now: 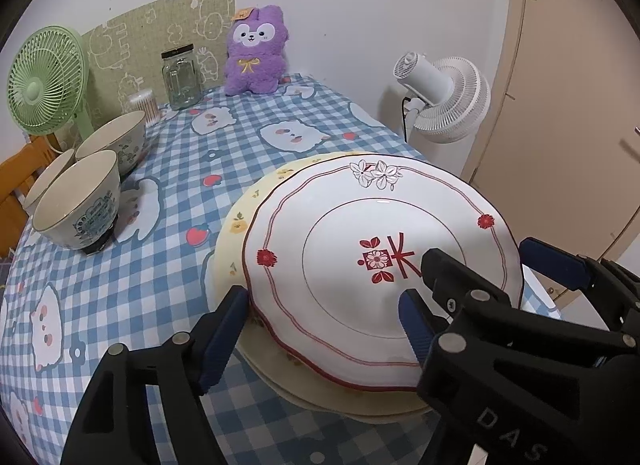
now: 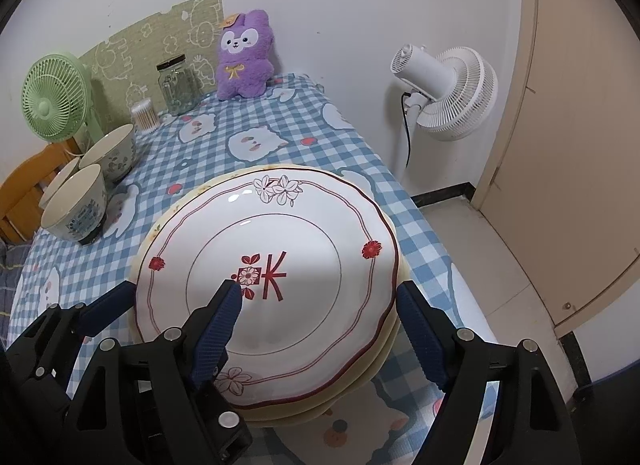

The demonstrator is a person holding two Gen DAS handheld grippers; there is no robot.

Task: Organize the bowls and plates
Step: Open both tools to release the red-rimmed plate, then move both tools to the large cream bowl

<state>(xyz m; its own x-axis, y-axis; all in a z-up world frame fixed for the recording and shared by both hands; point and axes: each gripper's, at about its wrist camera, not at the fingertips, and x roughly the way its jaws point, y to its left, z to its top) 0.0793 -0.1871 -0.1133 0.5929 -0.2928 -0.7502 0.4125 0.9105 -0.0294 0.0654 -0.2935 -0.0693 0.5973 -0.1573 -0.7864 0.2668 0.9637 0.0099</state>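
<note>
Checked tablecloth (image 1: 248, 137) covers the table. Near right: white red-trimmed plate (image 1: 360, 233) stacked on a yellowish plate (image 1: 236, 225). Right gripper (image 2: 320, 329) wide open, 1 finger over the top plate's center, the other just off its right rim, gripping nothing. Left gripper (image 1: 324, 329) wide open, straddling the plate's near-left edge, holding nothing. 3 bowls (image 1: 80, 201) clustered far left. Green fan (image 1: 44, 81), jar (image 1: 181, 77), purple plush (image 1: 256, 53) at far edge.
</note>
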